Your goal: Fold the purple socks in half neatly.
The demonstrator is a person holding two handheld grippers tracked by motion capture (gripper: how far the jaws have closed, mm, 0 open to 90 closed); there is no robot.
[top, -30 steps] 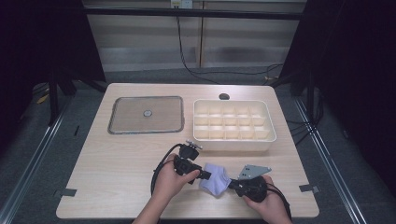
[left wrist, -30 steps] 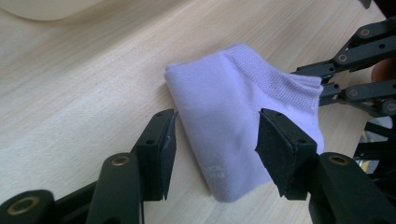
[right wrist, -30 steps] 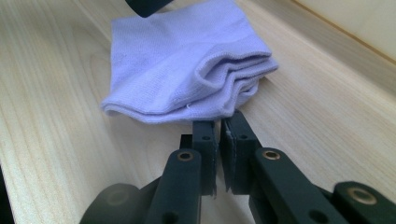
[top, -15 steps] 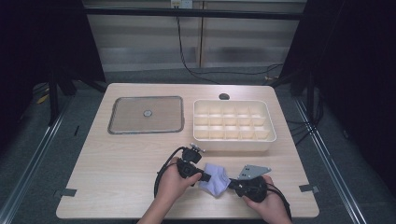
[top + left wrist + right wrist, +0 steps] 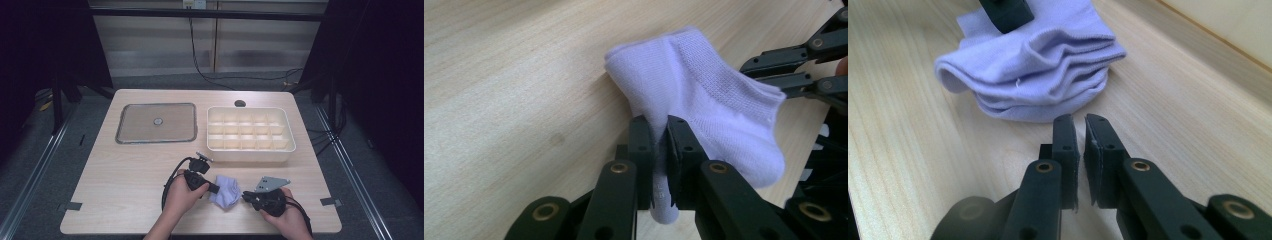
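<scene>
Lilac sock (image 5: 704,110) pinched as the left gripper (image 5: 659,135) has just been closing; right gripper (image 5: 1080,132) closed, empty, just beside it.

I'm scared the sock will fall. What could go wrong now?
The left gripper has just been closing and pinches only a thin fold of the sock, so it might slip out when lifted. The right gripper is shut on nothing beside the sock, so the folded layers may flop open. The sock may also drag across the table.
</scene>
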